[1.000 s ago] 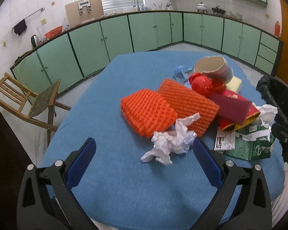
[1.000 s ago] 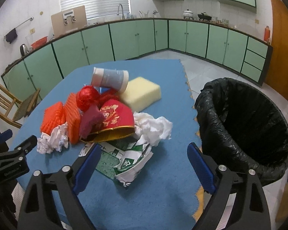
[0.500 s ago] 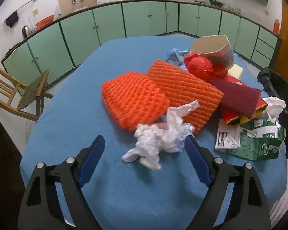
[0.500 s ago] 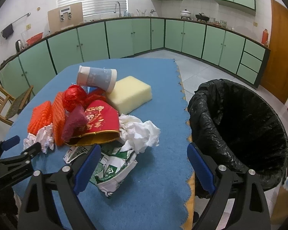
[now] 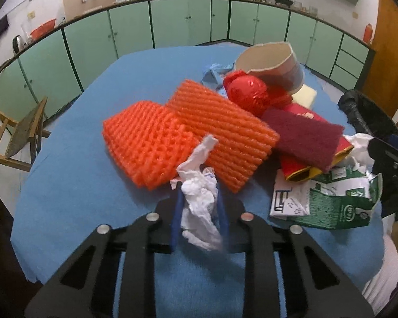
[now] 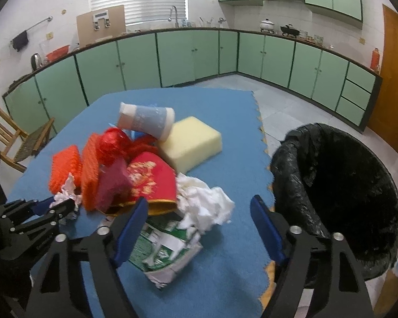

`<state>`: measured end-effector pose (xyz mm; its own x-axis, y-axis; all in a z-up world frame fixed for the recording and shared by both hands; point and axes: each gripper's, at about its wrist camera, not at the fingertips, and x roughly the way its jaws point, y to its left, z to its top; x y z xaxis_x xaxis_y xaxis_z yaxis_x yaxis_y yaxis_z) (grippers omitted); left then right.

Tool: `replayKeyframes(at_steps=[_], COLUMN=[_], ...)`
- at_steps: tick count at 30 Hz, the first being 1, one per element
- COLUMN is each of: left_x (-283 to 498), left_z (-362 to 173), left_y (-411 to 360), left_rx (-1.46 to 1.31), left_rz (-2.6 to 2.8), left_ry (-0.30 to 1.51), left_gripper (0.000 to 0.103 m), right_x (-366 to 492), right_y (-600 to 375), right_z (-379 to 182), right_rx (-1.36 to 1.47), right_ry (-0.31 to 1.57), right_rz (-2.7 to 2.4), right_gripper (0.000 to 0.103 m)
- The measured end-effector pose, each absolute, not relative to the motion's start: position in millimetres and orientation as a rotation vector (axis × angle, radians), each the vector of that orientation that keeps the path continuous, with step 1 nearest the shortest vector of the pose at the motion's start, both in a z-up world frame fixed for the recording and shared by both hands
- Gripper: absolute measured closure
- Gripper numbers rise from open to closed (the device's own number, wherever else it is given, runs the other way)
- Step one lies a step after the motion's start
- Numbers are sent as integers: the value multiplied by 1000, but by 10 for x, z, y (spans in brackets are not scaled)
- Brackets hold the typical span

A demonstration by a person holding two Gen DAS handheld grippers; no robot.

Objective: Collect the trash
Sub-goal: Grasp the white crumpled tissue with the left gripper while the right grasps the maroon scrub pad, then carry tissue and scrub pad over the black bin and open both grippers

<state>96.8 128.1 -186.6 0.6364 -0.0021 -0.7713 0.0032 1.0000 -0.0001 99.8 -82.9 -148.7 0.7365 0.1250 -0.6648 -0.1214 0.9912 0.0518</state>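
A heap of trash lies on the blue-covered table (image 5: pixel 79 212). My left gripper (image 5: pixel 199 212) is closing, and its blue pads squeeze a crumpled white tissue (image 5: pixel 196 169) at the near edge of the heap. In the right wrist view that gripper (image 6: pixel 58 206) and the tissue (image 6: pixel 66 189) sit at the left. My right gripper (image 6: pixel 199 228) hovers over a torn green-and-white carton (image 6: pixel 161 243) and a second white tissue wad (image 6: pixel 204 204). Its jaws are closing but stand wide, and the pads press on nothing.
Behind the tissue lie two orange foam nets (image 5: pixel 151 143), a red foil ball (image 5: pixel 245 94), a paper cup (image 5: pixel 273 66), a maroon scouring pad (image 5: pixel 302 132), a red packet (image 6: pixel 151 177) and a yellow sponge (image 6: pixel 191 140). A black-lined bin (image 6: pixel 339 190) stands off the table's right edge. A wooden chair (image 5: pixel 10 132) is at the left.
My left gripper moved forward and down to the crumpled tissue, and its jaws came together on it. The right gripper's jaws narrowed a little.
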Motion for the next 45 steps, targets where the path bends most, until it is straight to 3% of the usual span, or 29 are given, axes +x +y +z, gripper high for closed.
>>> replayKeyframes(at_steps=[3, 10, 23, 31, 45], left_x=[901, 758, 928, 987, 942], left_z=[-1763, -1385, -1508, -1572, -1274], left_y=[1291, 1340, 1662, 1701, 1557], left_rx=[-22, -27, -25, -32, -28], left_rz=[1, -15, 45, 43, 13], left_ry=[865, 745, 787, 815, 748], left_gripper=[83, 83, 83, 83, 83], right_x=[999, 1049, 1221, 1256, 1166], right_y=[-724, -466, -59, -8, -365], right_z=[-1419, -1346, -1643, -1725, -1228], right_rx=[-3, -36, -150, -187, -23], right_ry=[714, 683, 737, 737, 669], right_rz=[182, 277, 373, 383, 384], right_gripper=[35, 36, 38, 55, 57])
